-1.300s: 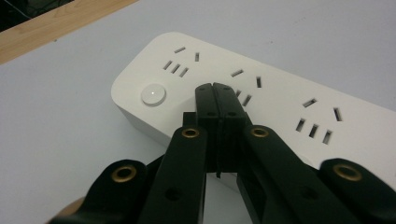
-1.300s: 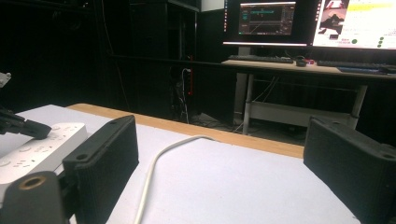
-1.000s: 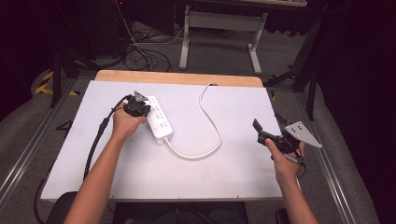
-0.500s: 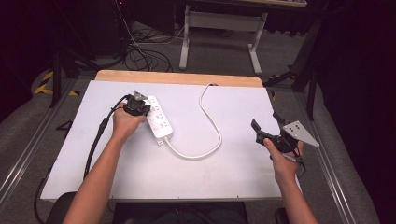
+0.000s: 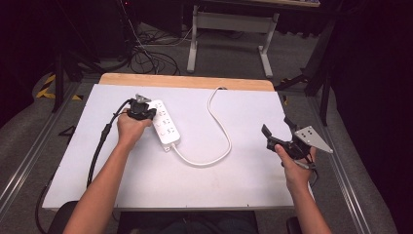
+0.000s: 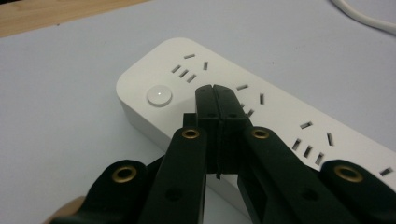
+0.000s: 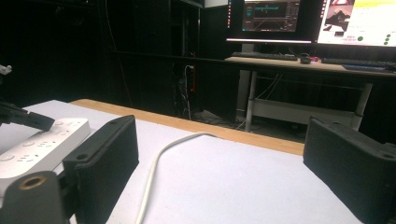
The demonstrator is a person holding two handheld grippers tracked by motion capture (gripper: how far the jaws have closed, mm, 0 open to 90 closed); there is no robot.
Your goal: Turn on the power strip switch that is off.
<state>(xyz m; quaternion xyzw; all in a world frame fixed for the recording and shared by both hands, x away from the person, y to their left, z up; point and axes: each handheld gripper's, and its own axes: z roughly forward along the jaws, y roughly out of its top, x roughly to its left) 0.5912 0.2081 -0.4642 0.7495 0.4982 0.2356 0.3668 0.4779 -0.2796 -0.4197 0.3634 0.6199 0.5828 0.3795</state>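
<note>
A white power strip [image 5: 164,123] is laid on the tabletop [image 5: 146,180], left of its middle, and it serves as the landmark. The left hand-held gripper [image 6: 215,91] is clenched on nothing, and its closed tips are placed over the strip's top, just beside the round button [image 6: 159,95]. The strip's cord [image 5: 220,127] is curved away to its right. The right hand-held gripper [image 5: 278,127] is seen well to the right of the strip, near the tabletop's edge, with its jaws spread wide apart.
</note>
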